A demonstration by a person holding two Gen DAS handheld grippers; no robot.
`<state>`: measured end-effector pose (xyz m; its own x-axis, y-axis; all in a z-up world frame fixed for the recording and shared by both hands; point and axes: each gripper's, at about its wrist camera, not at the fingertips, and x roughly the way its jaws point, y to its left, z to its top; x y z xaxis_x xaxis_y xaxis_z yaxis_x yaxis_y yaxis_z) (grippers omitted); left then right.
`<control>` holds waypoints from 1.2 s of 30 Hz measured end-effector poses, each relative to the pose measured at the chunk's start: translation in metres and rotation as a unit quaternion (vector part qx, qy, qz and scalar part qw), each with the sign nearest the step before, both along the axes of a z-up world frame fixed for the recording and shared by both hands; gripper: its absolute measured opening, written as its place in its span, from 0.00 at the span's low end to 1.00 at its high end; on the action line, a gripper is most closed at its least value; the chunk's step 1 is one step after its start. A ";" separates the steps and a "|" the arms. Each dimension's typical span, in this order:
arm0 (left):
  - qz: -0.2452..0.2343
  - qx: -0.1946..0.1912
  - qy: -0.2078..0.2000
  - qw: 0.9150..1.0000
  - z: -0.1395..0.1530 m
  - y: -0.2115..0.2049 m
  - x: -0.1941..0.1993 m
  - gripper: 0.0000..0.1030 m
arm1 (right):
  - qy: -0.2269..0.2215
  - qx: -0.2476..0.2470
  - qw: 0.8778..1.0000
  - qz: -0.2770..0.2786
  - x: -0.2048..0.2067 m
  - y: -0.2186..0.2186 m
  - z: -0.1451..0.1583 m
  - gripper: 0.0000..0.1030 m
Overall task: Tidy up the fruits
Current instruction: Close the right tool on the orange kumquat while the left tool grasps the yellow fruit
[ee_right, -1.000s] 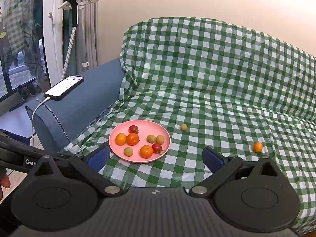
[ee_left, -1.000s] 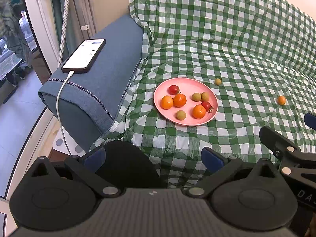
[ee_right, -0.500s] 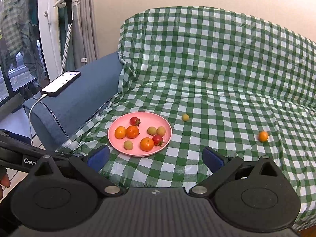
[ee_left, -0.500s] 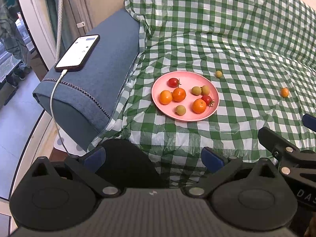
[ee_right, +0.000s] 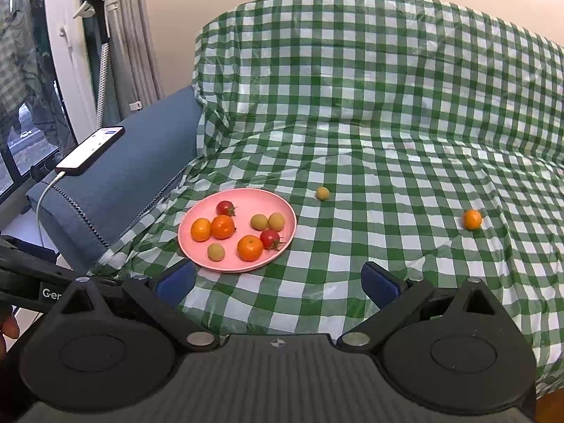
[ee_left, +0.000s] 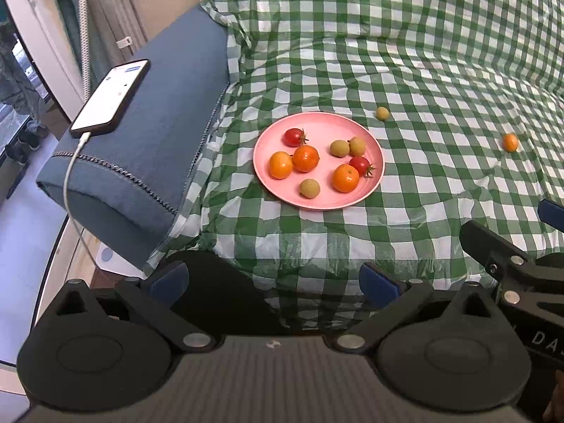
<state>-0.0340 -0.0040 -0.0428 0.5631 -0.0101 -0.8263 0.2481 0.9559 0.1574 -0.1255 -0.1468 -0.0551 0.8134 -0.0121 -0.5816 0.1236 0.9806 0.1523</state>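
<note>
On sofa seat, over green checked cloth [ee_right: 387, 134]: pink plate [ee_right: 282, 211] left of centre, already loaded with three oranges, two red tomatoes, three green fruits; looks like the collection point. Two strays off plate: small green fruit [ee_right: 322, 193] just right of far rim, orange [ee_right: 472, 219] well apart to right. Left gripper [ee_left: 273, 278] spread wide, empty, held back at near edge; right gripper [ee_right: 278, 278] likewise spread, empty, facing the strays; probably staged for pickup. Phone [ee_left: 110, 97] charging on left armrest [ee_left: 158, 123], clear of work.
</note>
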 end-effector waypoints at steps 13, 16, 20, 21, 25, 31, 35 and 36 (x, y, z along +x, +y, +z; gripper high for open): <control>-0.013 -0.003 0.028 1.000 -0.012 -0.078 0.072 1.00 | 0.016 0.004 0.994 -0.110 0.027 -0.088 -0.031 0.97; -0.025 -0.011 0.025 0.999 -0.012 -0.110 0.101 1.00 | 0.022 0.000 0.988 -0.152 0.036 -0.125 -0.042 0.97; -0.032 -0.021 0.031 0.999 -0.021 -0.157 0.147 1.00 | 0.024 -0.010 0.981 -0.194 0.058 -0.172 -0.056 0.99; -0.033 -0.022 0.029 0.999 -0.026 -0.171 0.162 1.00 | 0.025 -0.012 0.979 -0.202 0.063 -0.182 -0.059 0.99; -0.046 -0.028 0.067 0.996 -0.059 -0.212 0.221 1.00 | 0.035 -0.021 0.973 -0.228 0.097 -0.227 -0.083 0.99; 0.000 -0.030 0.113 0.993 -0.105 -0.226 0.295 1.00 | 0.063 -0.014 0.965 -0.256 0.147 -0.281 -0.126 0.99; -0.009 -0.025 0.153 0.988 -0.133 -0.239 0.327 1.00 | 0.082 0.001 0.960 -0.269 0.172 -0.300 -0.153 0.99; -0.008 -0.027 0.163 0.986 -0.140 -0.241 0.333 1.00 | 0.087 0.003 0.958 -0.272 0.177 -0.303 -0.158 0.99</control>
<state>0.2993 -0.2452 -0.1823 0.2669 -0.0650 -0.9615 0.2923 0.9562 0.0165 0.0515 -0.4502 -0.2135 0.5786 -0.4033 -0.7089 0.6407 0.7626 0.0892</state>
